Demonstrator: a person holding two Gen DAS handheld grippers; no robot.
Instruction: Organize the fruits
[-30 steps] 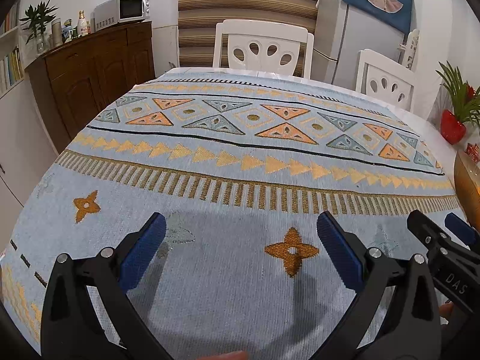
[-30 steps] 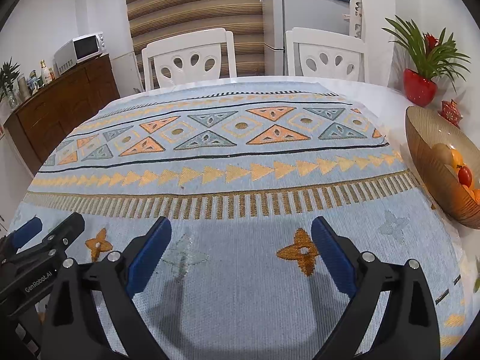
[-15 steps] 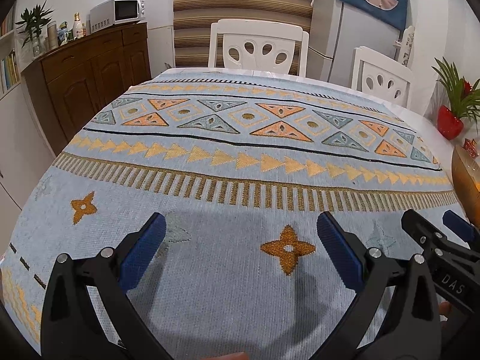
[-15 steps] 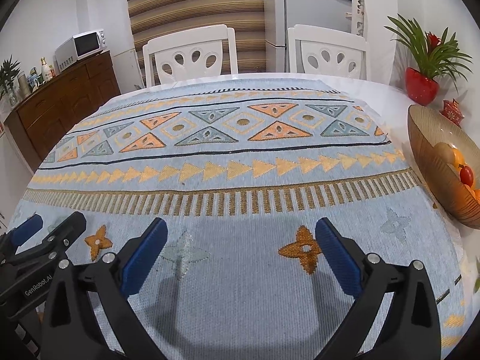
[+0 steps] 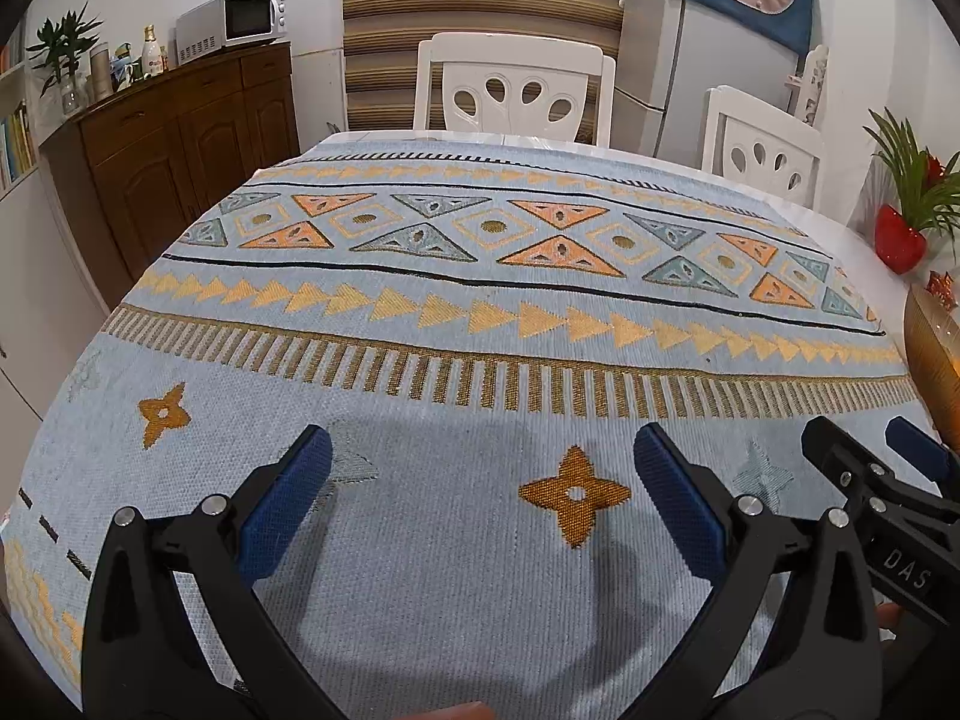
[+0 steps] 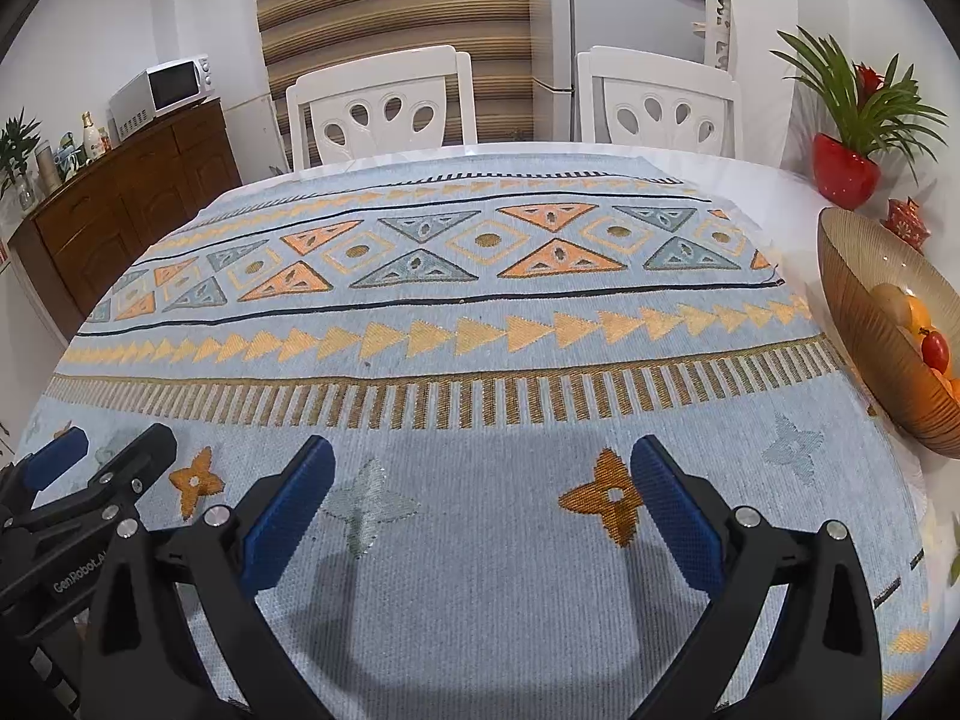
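Both tongs hang low over the near part of the tabletop, side by side. My left tongs (image 5: 483, 492) are spread wide with nothing between the blue pads, and my right tongs (image 6: 483, 498) are spread just as wide and empty too. The fruits (image 6: 918, 330) lie in the ribbed amber bowl (image 6: 864, 324) at the tabletop's right edge, well apart from both tongs: a pale yellow one, some orange ones and a small red one. Under the tongs spreads a light blue patterned cloth (image 5: 480, 300) with orange stars and triangles. Beyond the far edge stand two white chairs (image 6: 384, 108). A red pot with a green plant (image 6: 846, 174) sits behind the bowl.
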